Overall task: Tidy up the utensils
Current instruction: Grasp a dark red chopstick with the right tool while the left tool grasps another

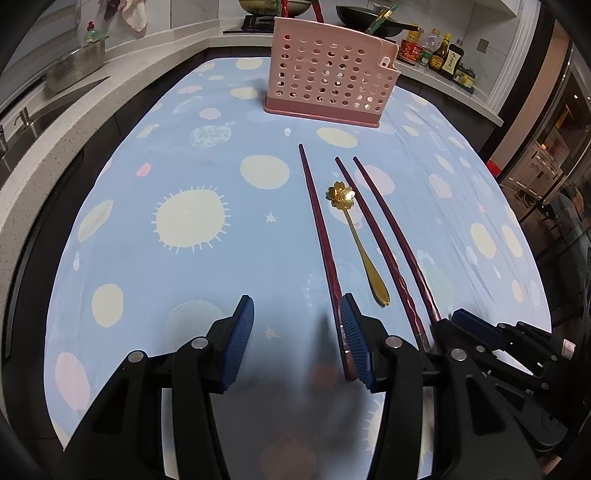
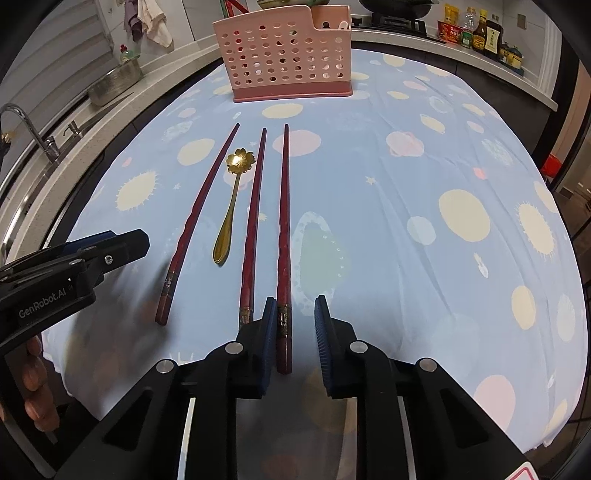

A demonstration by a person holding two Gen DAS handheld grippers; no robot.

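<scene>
Three dark red chopsticks lie on the blue cloth: a left one [image 1: 318, 218] [image 2: 199, 221], a middle one [image 1: 373, 229] [image 2: 253, 218] and a right one [image 1: 397, 232] [image 2: 284, 229]. A gold flower-headed spoon [image 1: 356, 240] [image 2: 231, 199] lies between the left and middle ones. A pink perforated utensil holder [image 1: 328, 77] [image 2: 284, 62] stands behind them. My left gripper [image 1: 297, 339] is open and empty, its right finger beside the left chopstick's near end. My right gripper [image 2: 295, 347] is open, with the right chopstick's near end between its fingers, against the left pad [image 2: 269, 343].
The table's blue cloth [image 1: 184, 258] has spotted patterns. A counter with a sink, faucet [image 2: 22, 125] and metal colander [image 1: 74, 66] runs along the left. Sauce bottles [image 1: 439, 51] and a pan [image 1: 373, 18] sit behind the holder.
</scene>
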